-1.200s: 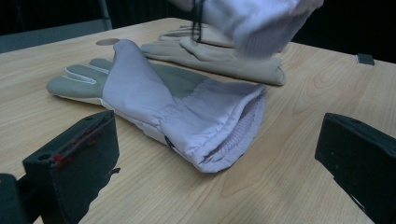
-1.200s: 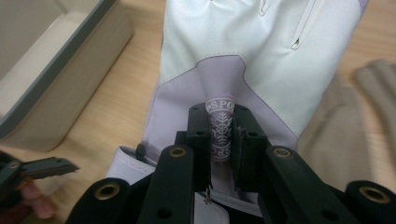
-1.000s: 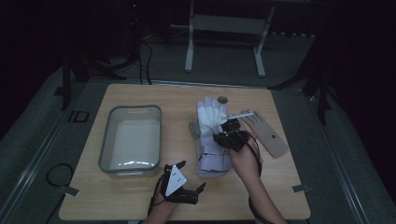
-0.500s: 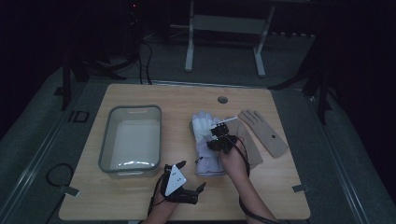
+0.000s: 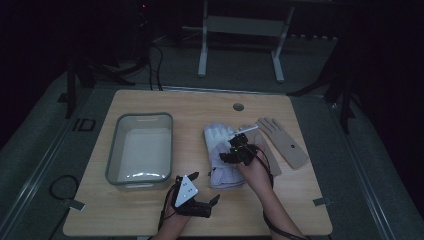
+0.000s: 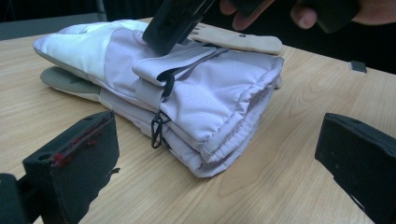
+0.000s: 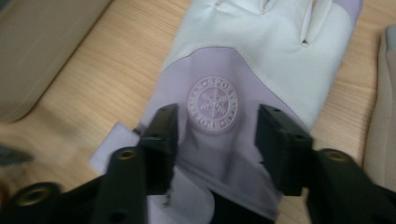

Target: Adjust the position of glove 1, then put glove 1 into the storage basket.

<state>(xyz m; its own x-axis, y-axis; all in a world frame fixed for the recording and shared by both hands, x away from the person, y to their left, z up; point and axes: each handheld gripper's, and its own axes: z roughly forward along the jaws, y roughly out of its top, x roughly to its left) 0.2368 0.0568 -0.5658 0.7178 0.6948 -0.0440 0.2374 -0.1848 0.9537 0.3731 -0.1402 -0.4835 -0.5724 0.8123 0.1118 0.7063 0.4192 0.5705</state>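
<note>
Both tools open: right tool [image 7: 215,135] moved down onto lilac glove [image 5: 222,155]; left tool [image 6: 219,154] unchanged.

Your left gripper [image 5: 196,192] is black, capped by a pale grey three-cornered plate with small dark dots, and a dark cable trails from it back along your bare forearm. In the left gripper view its jaws are thick, blocky black pads; the left one carries red scuff marks along its top edge. Your right gripper [image 5: 235,151] is black too, with a small green light and a thin pale bar on top. In the right gripper view its jaws are squared black blocks on arms with round brass-coloured screw holes.
</note>
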